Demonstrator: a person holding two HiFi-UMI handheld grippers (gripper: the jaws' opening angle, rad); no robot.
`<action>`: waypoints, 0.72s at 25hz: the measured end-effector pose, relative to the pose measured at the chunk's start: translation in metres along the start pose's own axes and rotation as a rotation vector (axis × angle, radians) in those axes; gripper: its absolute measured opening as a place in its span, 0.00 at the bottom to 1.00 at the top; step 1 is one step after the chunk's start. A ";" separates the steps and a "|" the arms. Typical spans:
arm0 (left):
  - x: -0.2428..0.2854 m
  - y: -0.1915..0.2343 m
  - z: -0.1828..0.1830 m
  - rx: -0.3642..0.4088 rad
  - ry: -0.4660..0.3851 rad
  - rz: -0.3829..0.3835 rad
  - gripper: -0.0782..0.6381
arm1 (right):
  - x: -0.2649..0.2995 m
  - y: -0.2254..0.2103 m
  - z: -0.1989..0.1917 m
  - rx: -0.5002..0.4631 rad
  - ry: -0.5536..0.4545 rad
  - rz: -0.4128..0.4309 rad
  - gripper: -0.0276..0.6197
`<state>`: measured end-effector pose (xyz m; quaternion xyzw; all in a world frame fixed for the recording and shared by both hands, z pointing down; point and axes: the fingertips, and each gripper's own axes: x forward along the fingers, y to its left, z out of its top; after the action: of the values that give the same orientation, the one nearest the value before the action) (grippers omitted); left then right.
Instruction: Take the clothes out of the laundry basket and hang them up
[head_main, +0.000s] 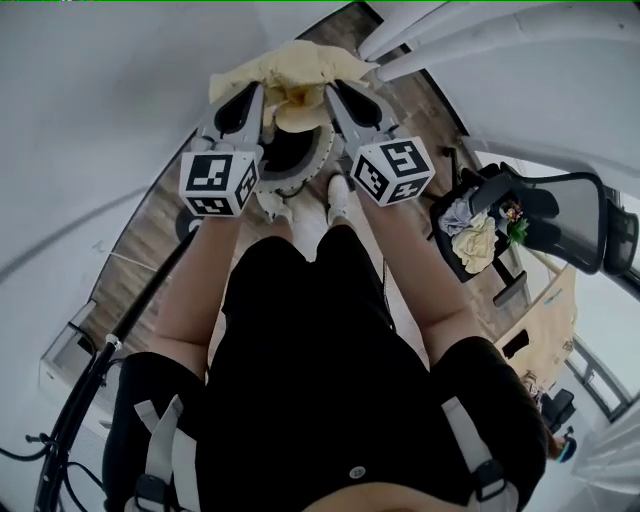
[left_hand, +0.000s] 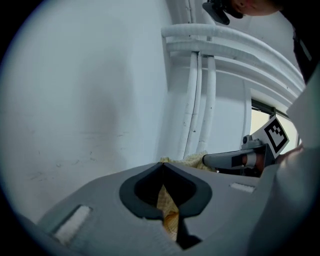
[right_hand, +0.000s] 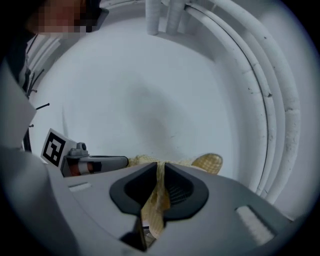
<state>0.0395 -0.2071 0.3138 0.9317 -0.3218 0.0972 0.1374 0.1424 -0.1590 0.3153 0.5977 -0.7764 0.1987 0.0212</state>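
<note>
I hold a pale yellow waffle-knit cloth (head_main: 292, 68) up in front of me with both grippers. My left gripper (head_main: 262, 96) is shut on its left part; the fabric (left_hand: 168, 212) runs pinched between the closed jaws. My right gripper (head_main: 331, 96) is shut on its right part, and the cloth (right_hand: 157, 200) hangs through its jaws. The two tips stand close together, with cloth bunched between and beyond them. Each gripper view shows the other gripper: the right (left_hand: 240, 159) and the left (right_hand: 95, 164). Below the cloth, by my feet, stands the round laundry basket (head_main: 322, 150), its inside dark.
White pipes (head_main: 470, 35) run along the wall ahead and to the right, also in the gripper views as pipes (left_hand: 200, 90) and pipes (right_hand: 270, 100). A black office chair (head_main: 565, 215) with clothes (head_main: 475, 240) on it stands to the right. A dark pole (head_main: 130, 320) slants at lower left.
</note>
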 end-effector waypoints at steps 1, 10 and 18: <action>-0.011 -0.001 0.010 0.010 -0.021 0.010 0.12 | -0.004 0.009 0.010 -0.019 -0.014 0.015 0.12; -0.121 -0.040 0.091 0.044 -0.225 0.182 0.12 | -0.071 0.088 0.084 -0.182 -0.131 0.270 0.12; -0.248 -0.082 0.104 0.051 -0.333 0.436 0.12 | -0.126 0.174 0.100 -0.263 -0.154 0.562 0.12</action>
<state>-0.0915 -0.0363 0.1331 0.8469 -0.5302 -0.0218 0.0352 0.0354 -0.0403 0.1397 0.3652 -0.9295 0.0488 -0.0163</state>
